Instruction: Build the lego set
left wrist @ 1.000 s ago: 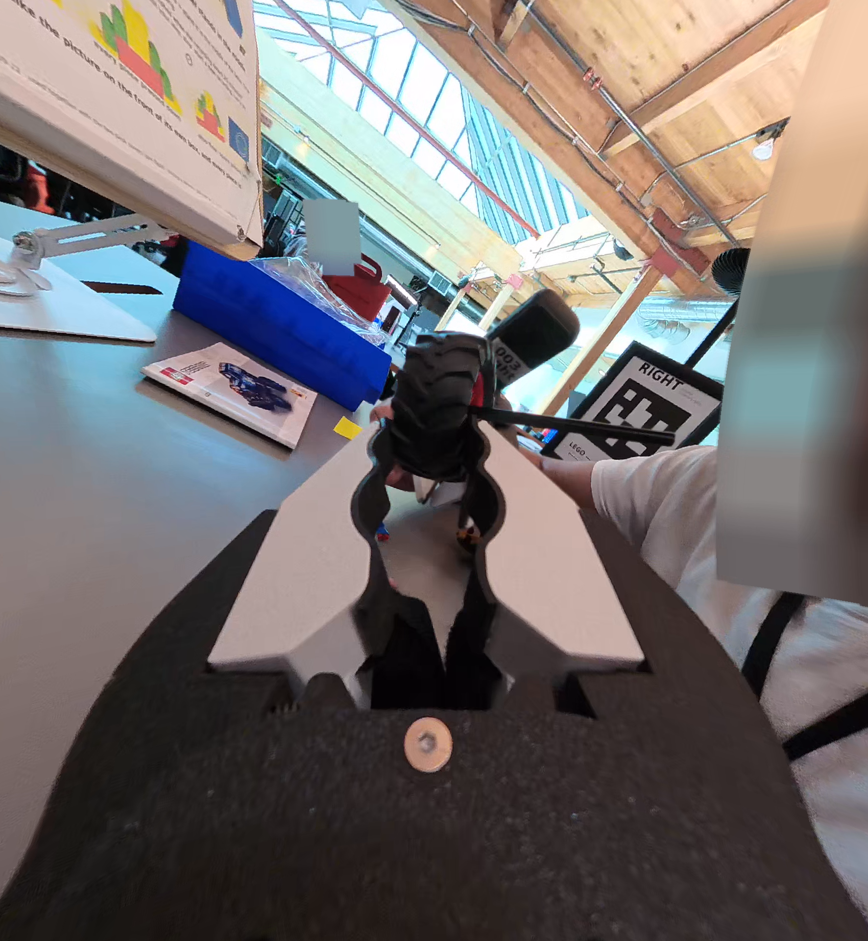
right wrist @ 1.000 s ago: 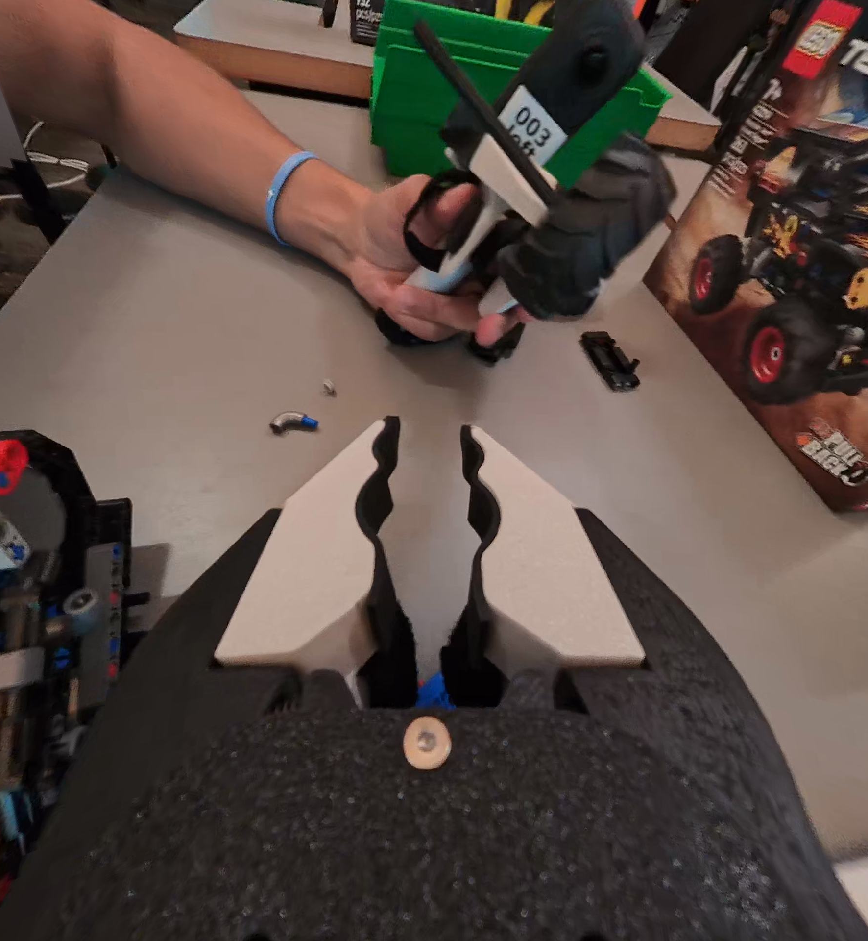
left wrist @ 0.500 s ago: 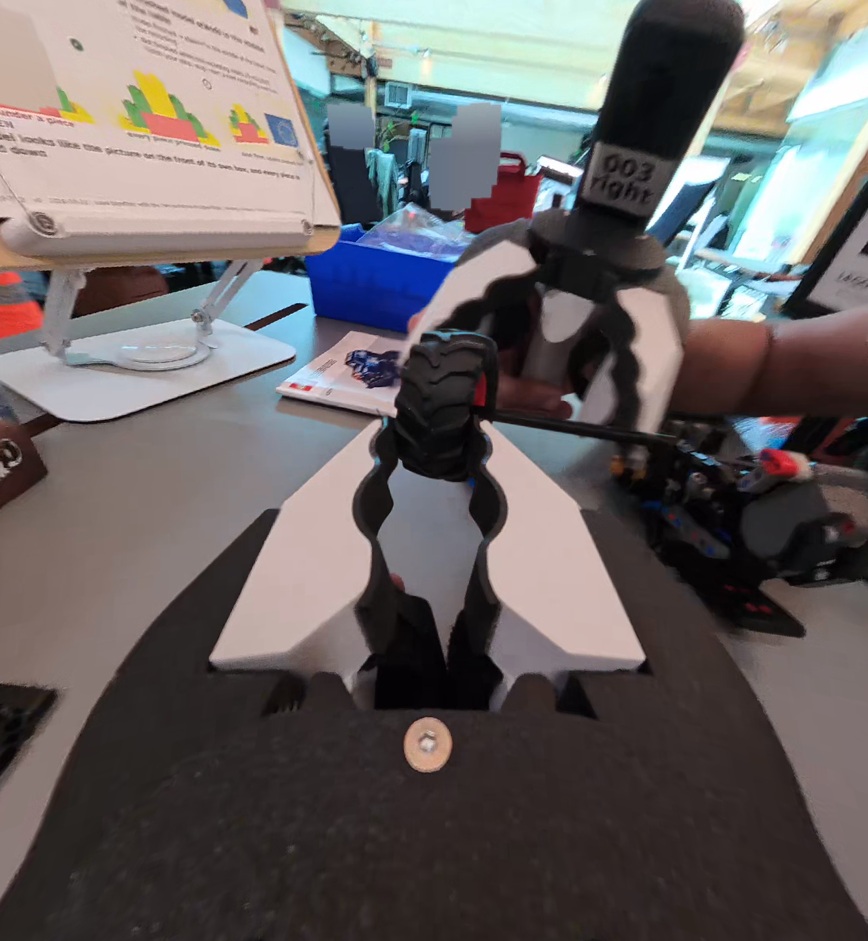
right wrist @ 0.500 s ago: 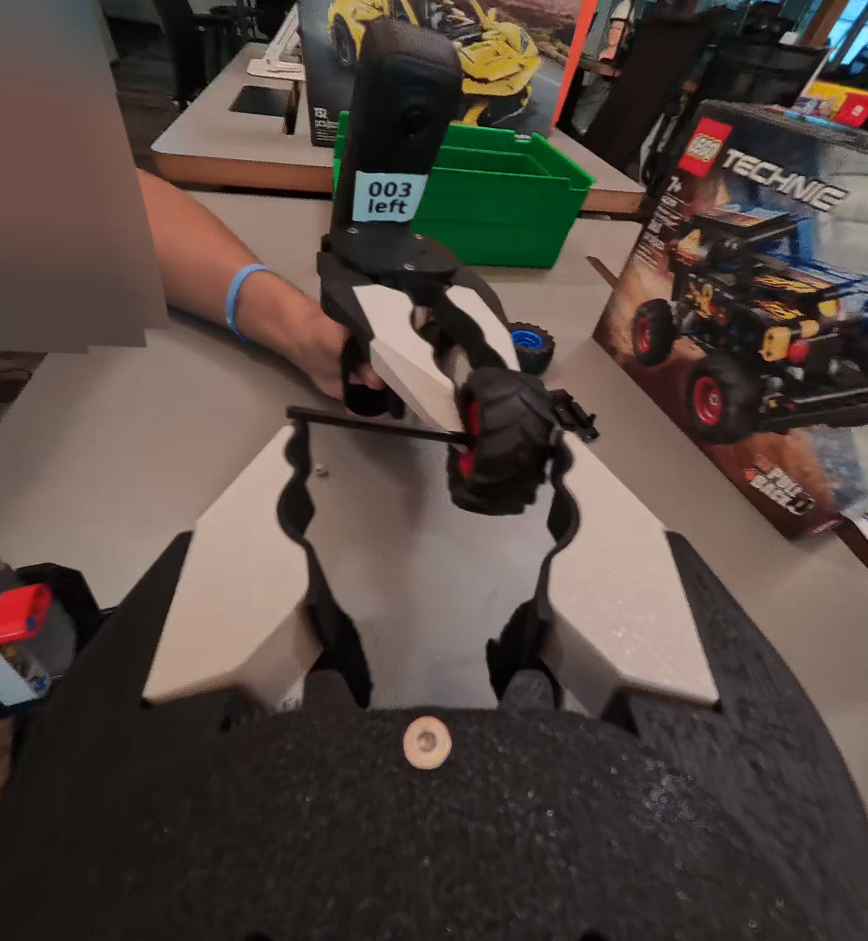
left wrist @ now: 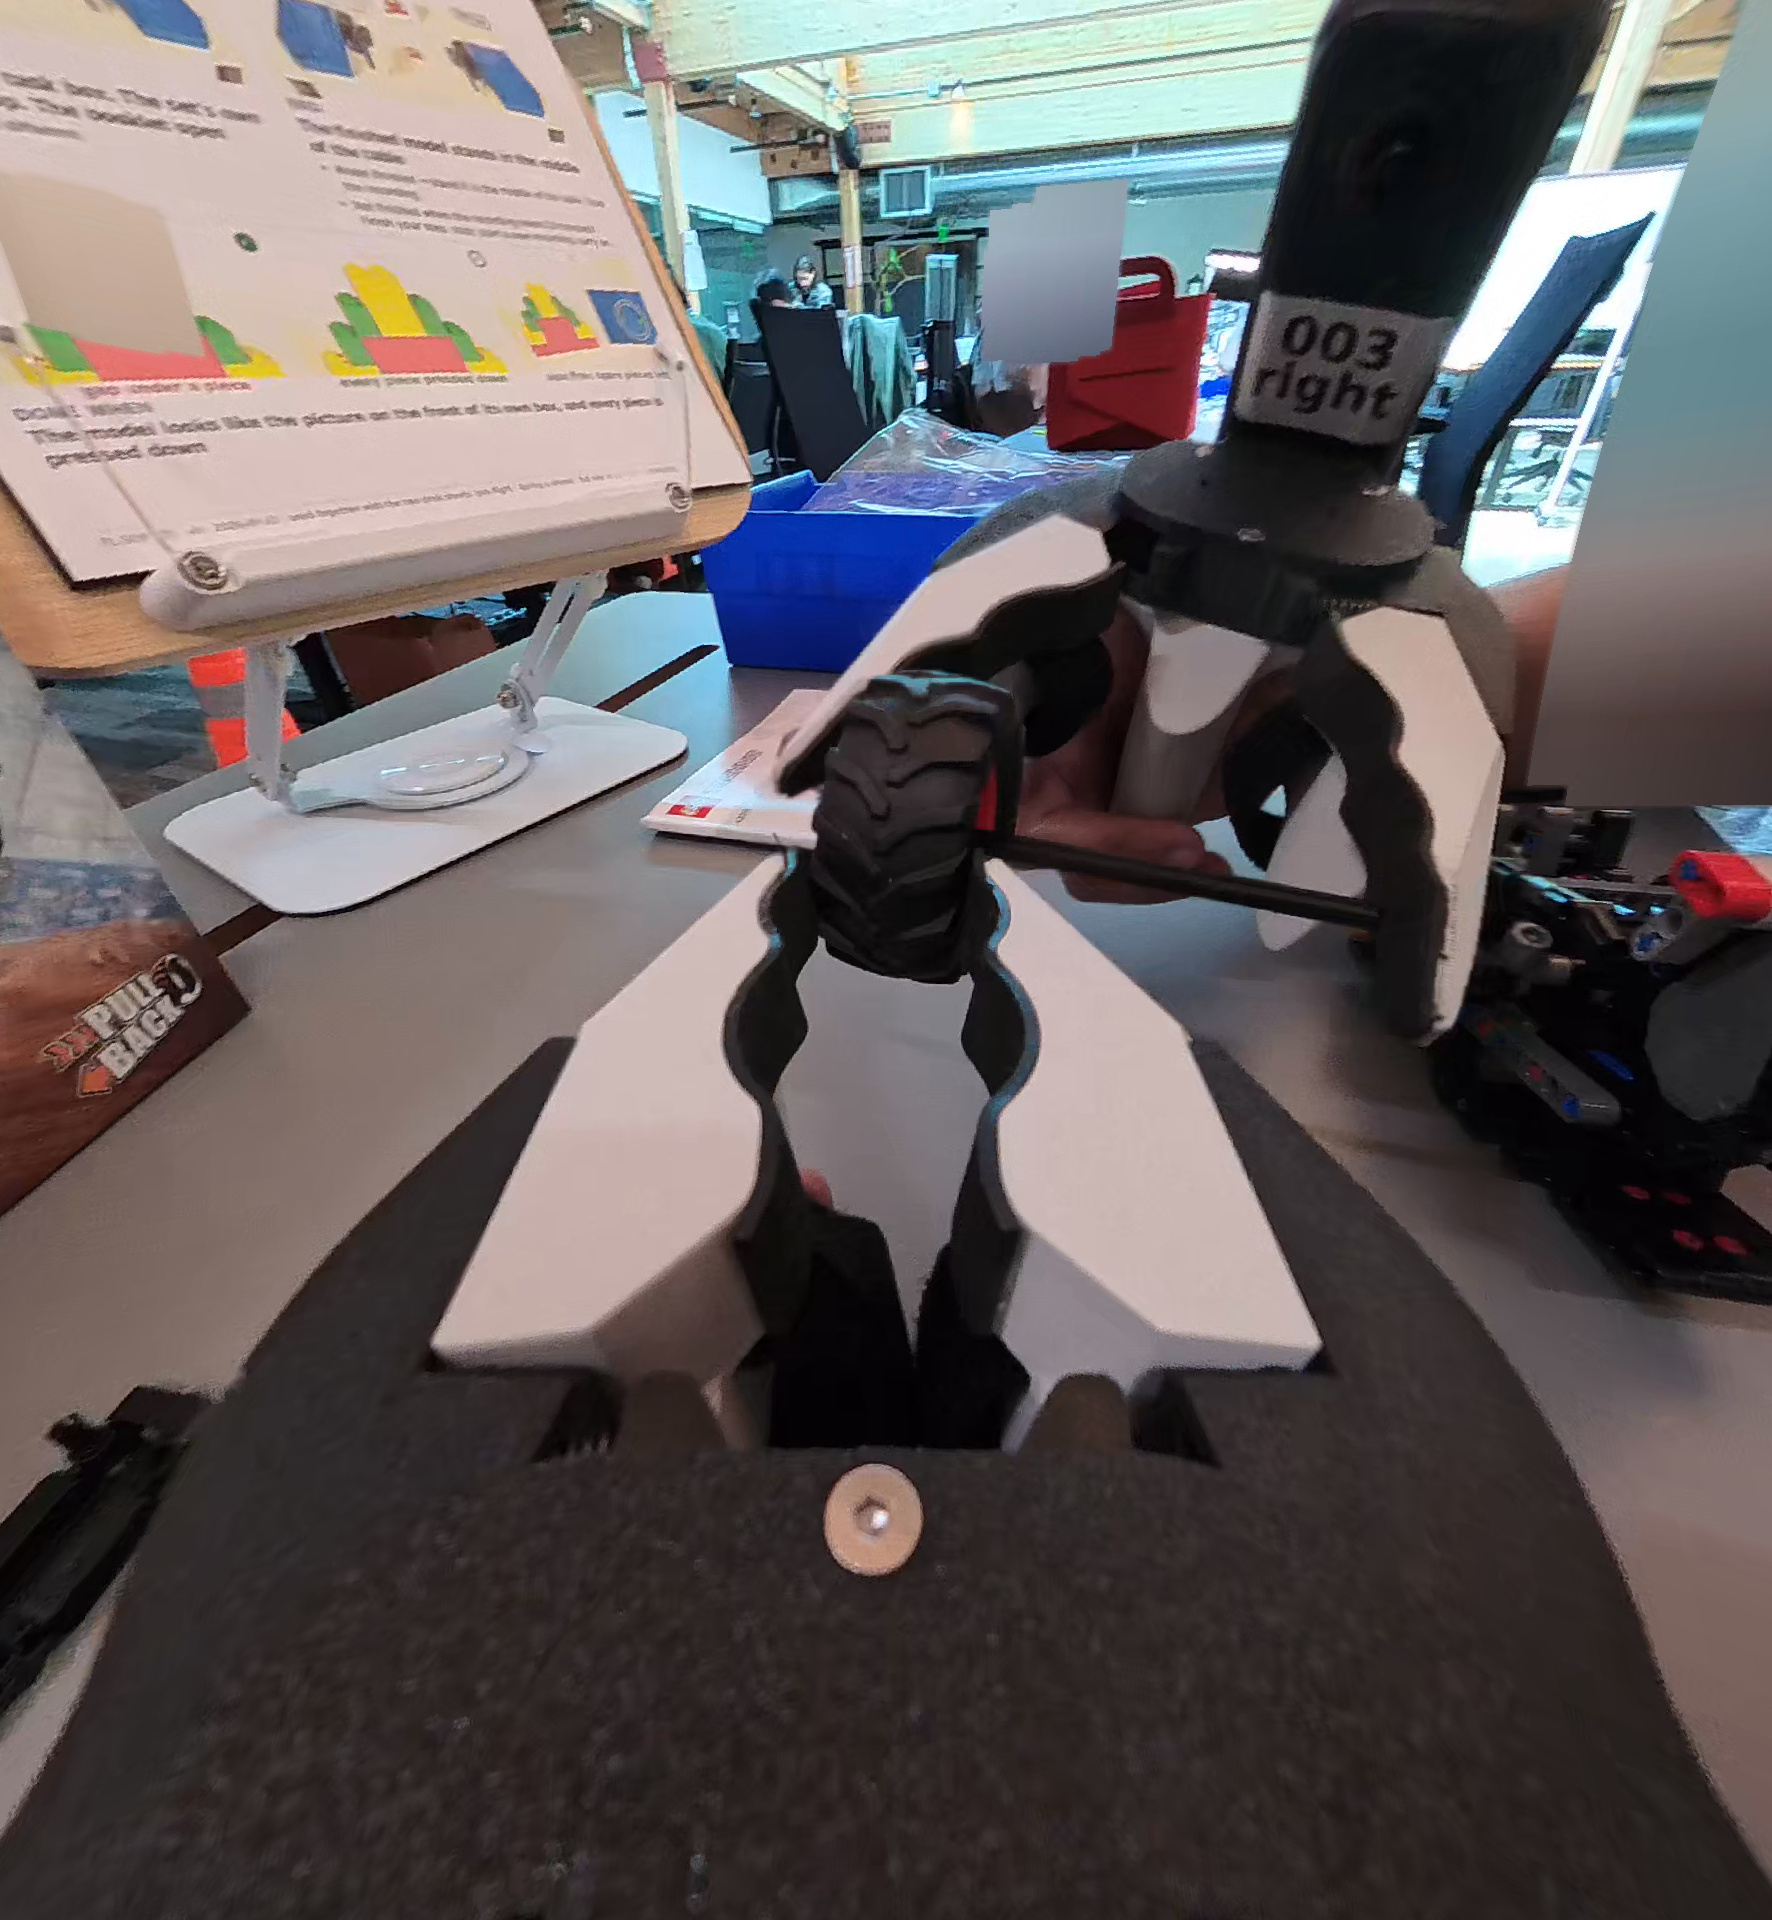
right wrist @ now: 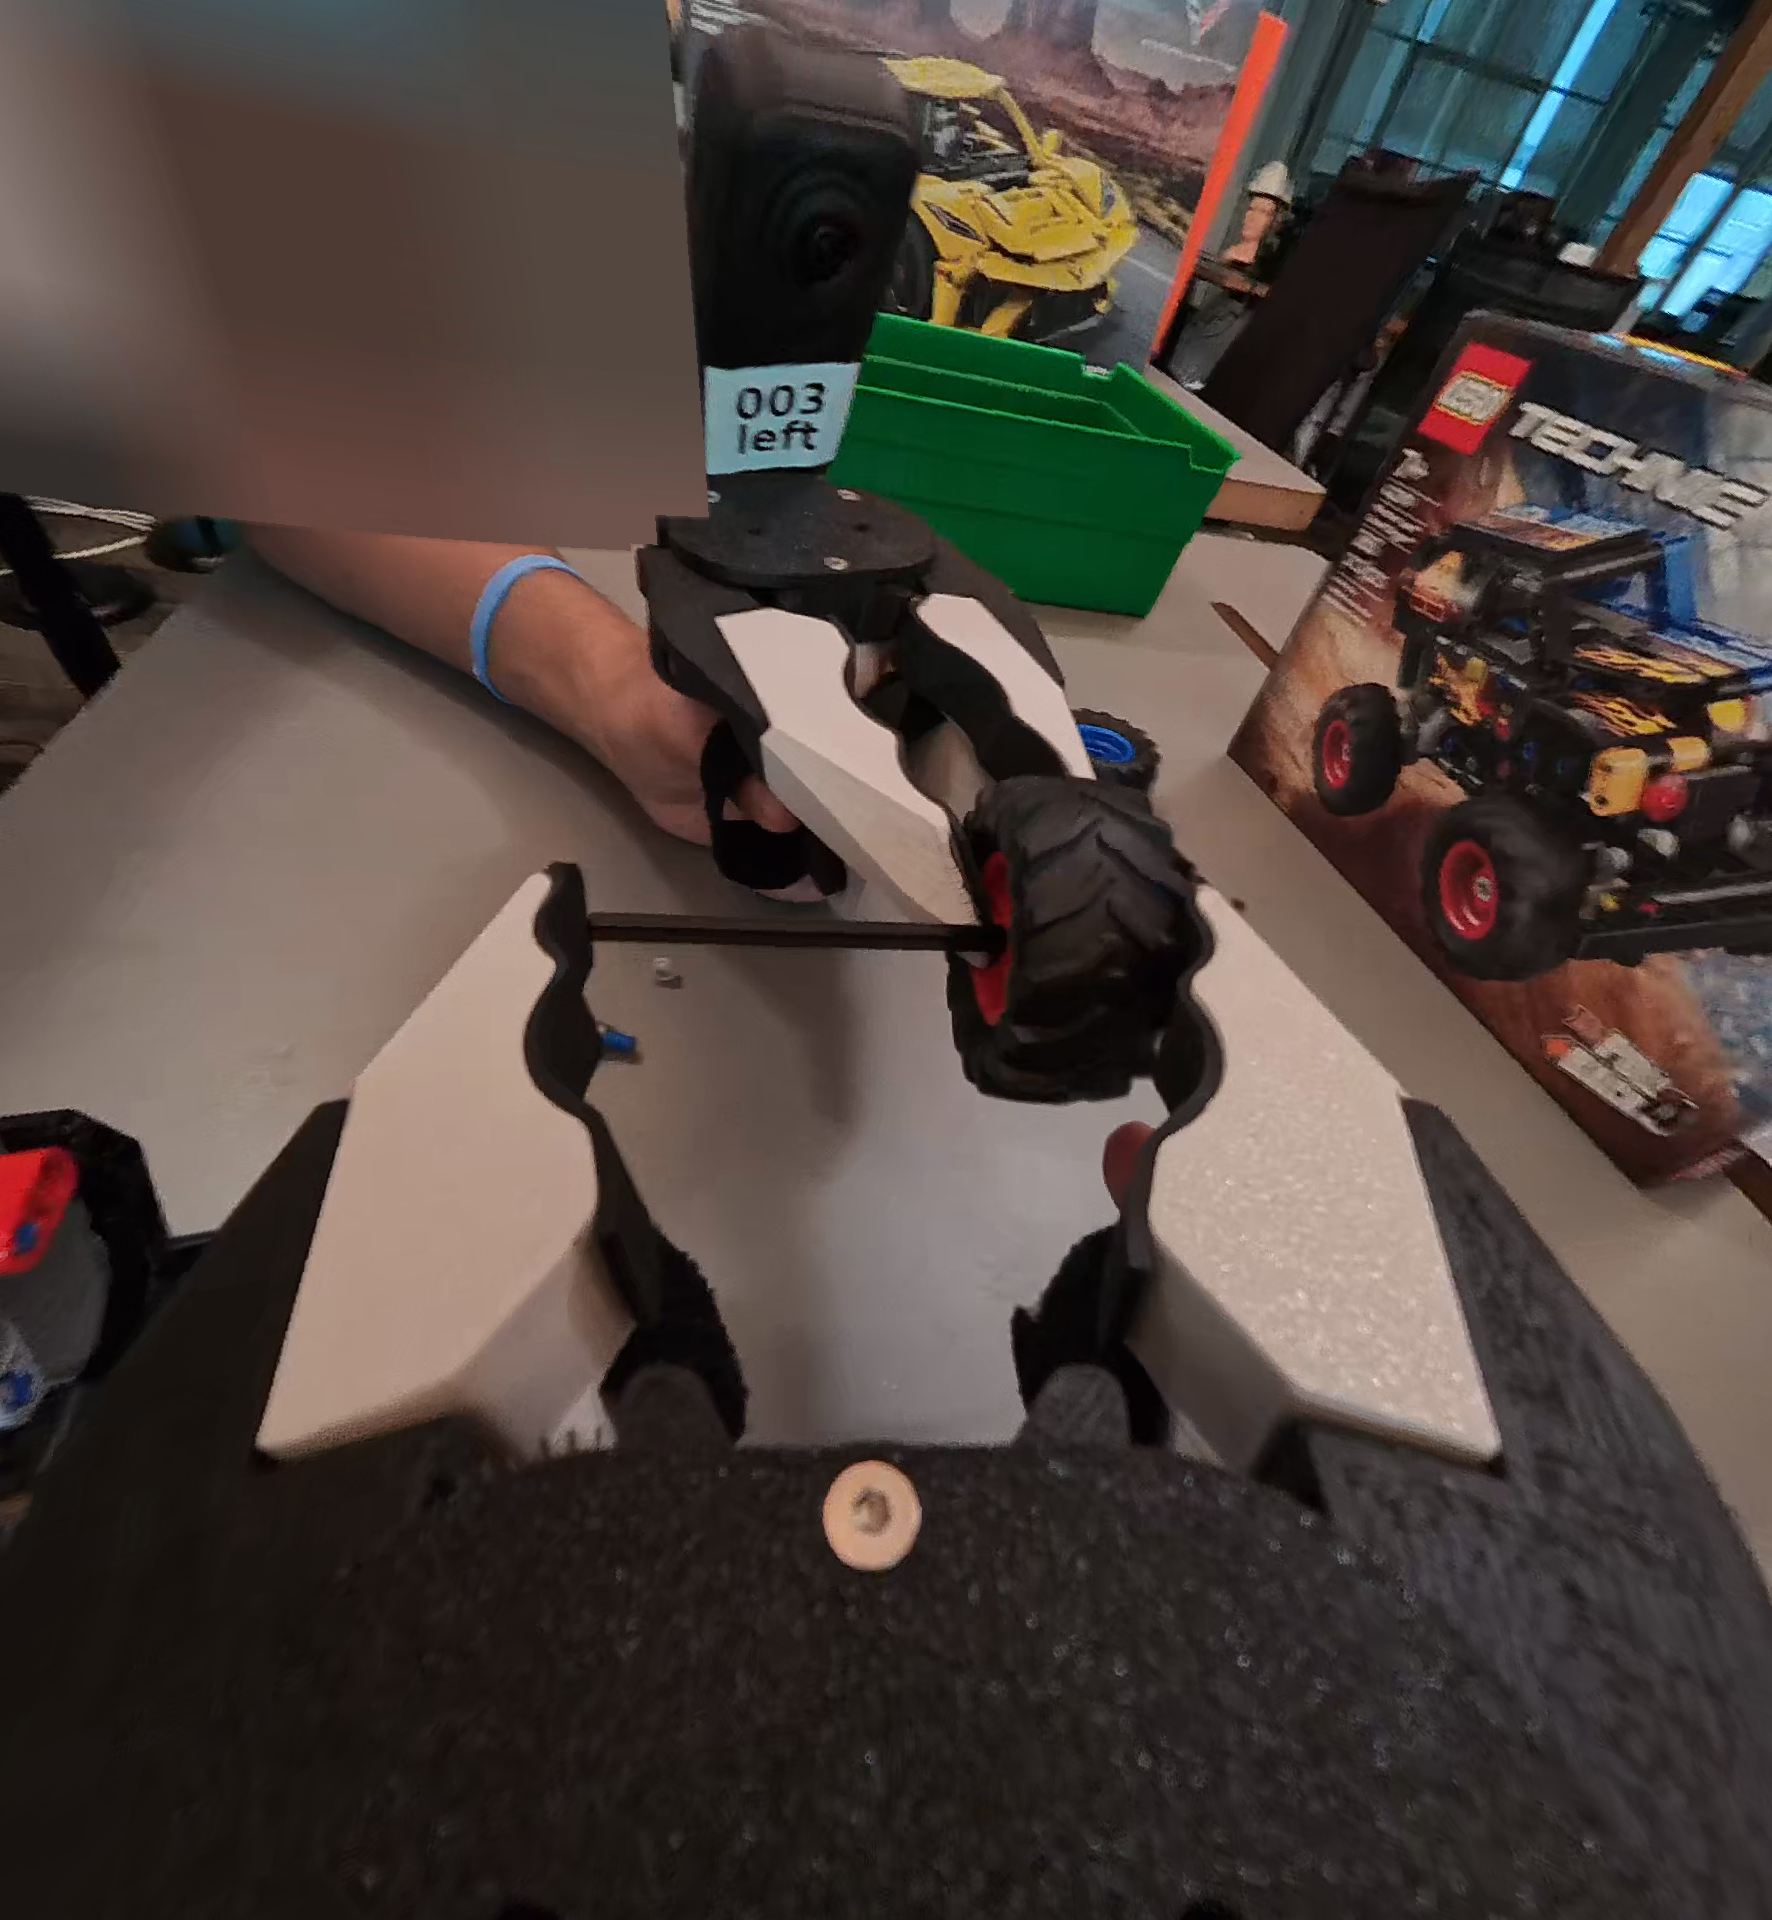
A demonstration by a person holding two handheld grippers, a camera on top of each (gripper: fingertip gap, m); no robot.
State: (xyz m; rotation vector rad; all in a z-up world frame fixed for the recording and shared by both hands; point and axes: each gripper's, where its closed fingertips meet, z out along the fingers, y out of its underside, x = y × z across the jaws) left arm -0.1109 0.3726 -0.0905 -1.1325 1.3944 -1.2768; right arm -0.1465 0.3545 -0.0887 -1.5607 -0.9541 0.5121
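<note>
My left gripper (left wrist: 890, 883) is shut on a black knobbly tyre with a red hub (left wrist: 903, 831), held above the grey table (left wrist: 394, 1039). A thin black axle (left wrist: 1183, 881) sticks out of the hub to the right. My right gripper (right wrist: 882, 914) is open wide and faces the left one. Its fingers straddle the wheel (right wrist: 1079, 935) and axle (right wrist: 778, 932). The axle's free end meets its left finger, and the tyre lies against its right finger. The right gripper (left wrist: 1105, 904) and the left gripper (right wrist: 1027, 800) each show in the other's view.
A part-built black model vehicle (left wrist: 1640, 1039) stands right of the grippers. A sheet on a white stand (left wrist: 342, 260), a blue bin (left wrist: 809, 592) and a booklet (left wrist: 726, 805) lie behind. A green bin (right wrist: 1017, 488), a toy-truck box (right wrist: 1588, 727), a blue-hubbed wheel (right wrist: 1110, 743) and small loose parts (right wrist: 617, 1042) are on the table.
My left gripper has tipped down from pointing at the ceiling to level, still holding the wheel. My right gripper has opened wide and closed in around the wheel and axle.
</note>
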